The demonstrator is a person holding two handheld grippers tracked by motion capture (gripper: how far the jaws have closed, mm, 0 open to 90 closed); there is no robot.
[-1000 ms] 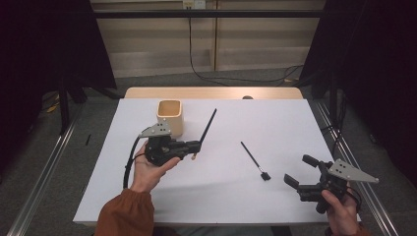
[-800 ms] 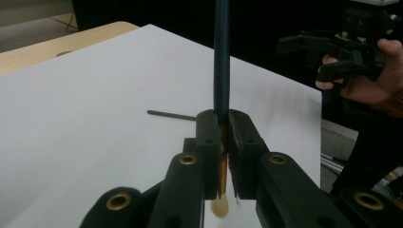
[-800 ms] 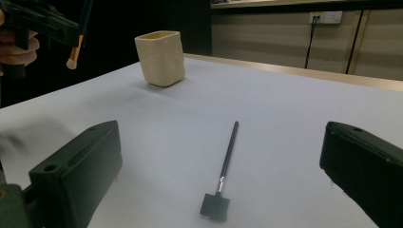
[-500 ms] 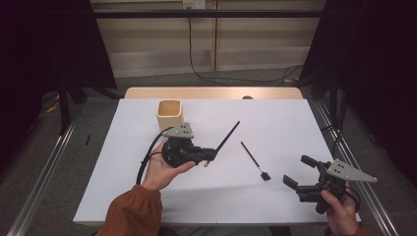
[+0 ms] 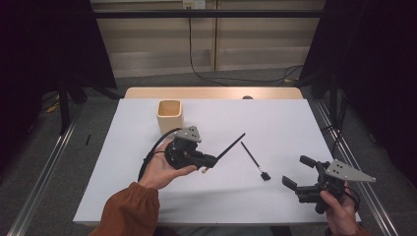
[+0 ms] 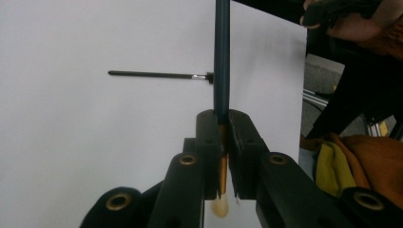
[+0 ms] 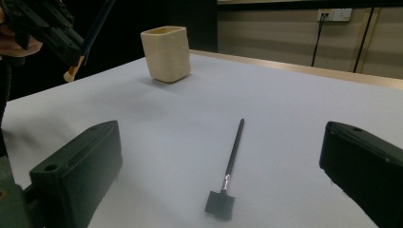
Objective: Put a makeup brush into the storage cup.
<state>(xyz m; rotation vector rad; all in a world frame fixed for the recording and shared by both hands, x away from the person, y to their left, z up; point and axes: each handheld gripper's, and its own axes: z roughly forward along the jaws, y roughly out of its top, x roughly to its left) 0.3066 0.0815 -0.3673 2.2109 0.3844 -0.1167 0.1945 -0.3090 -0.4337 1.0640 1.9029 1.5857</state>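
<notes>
My left gripper (image 5: 209,161) is shut on a paintbrush (image 5: 228,146) with a dark blue handle, held above the white table (image 5: 295,123) left of centre. In the left gripper view the pads (image 6: 209,137) clamp the gold ferrule and the pale bristle tip (image 6: 219,207) pokes out behind them. A thin black brush (image 5: 253,157) with a flat square head lies on the table between the hands. My right gripper (image 5: 297,171) stands open at the near right, its jaws either side of that black brush (image 7: 233,156) and well short of it.
A beige square cup (image 5: 170,115) stands upright at the back left of the table, also in the right gripper view (image 7: 166,46). A wooden strip (image 5: 211,93) runs along the far edge. Dark curtains flank both sides.
My left hand has carried the paintbrush to the right, away from the cup and toward the table's middle. The right gripper and the black brush have stayed put.
</notes>
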